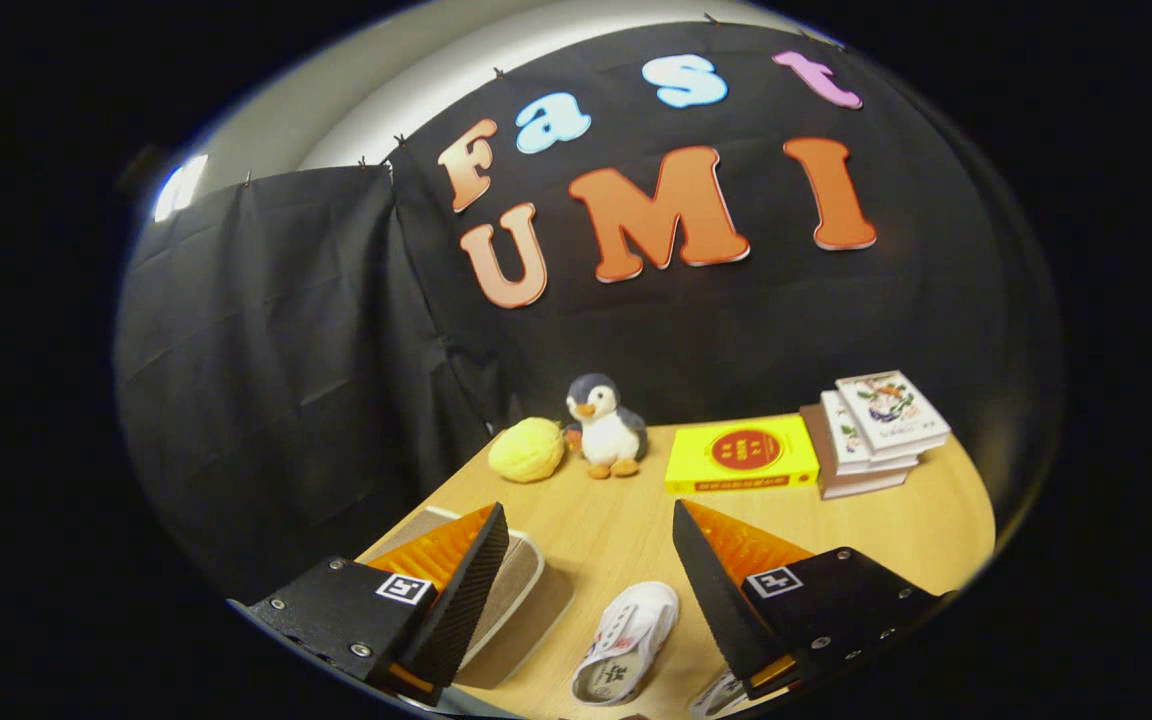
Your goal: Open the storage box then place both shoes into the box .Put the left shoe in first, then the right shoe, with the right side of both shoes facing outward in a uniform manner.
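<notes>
My gripper (591,580) is open, held above the wooden table (626,520) with nothing between its fingers. A white shoe (628,640) lies on the table below the gap, nearer the right finger, its opening toward me. A bit of a second white shoe (719,694) peeks out under the right finger (711,590). The beige storage box (516,590) sits at the table's left edge, partly hidden behind the left finger (466,590); its lid looks closed.
Along the back of the table stand a yellow plush ball (527,450), a penguin toy (604,427), a yellow book (741,455) and a stack of books (871,430). Black cloth walls close the booth behind and to the left.
</notes>
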`<state>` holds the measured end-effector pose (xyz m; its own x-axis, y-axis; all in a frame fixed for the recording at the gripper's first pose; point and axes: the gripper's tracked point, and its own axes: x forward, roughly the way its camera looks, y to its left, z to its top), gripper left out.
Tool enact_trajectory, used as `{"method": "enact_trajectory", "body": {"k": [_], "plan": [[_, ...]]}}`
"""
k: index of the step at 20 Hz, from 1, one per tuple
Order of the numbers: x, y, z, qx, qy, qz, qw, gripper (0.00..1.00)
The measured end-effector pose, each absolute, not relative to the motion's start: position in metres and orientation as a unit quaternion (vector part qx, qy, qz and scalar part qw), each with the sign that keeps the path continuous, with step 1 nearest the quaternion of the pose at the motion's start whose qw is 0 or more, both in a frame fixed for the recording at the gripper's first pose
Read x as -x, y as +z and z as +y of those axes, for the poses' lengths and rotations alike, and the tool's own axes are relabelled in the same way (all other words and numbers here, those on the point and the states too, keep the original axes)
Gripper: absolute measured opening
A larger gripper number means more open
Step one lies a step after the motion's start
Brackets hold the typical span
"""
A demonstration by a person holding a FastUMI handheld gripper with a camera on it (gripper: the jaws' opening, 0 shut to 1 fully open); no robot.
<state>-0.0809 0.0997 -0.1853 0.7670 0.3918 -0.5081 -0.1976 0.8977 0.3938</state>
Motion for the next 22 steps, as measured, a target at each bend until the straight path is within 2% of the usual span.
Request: {"method": "enact_trajectory", "body": {"k": [4,12,22], "plan": [[0.102,-0.230,0.142,-0.218,0.211,0.390,0.869,0.98],[0.142,-0.272,0.194,-0.245,0.287,0.472,0.797,0.98],[0.155,-0.296,0.237,-0.363,0.298,0.523,0.711,0.98]]}}
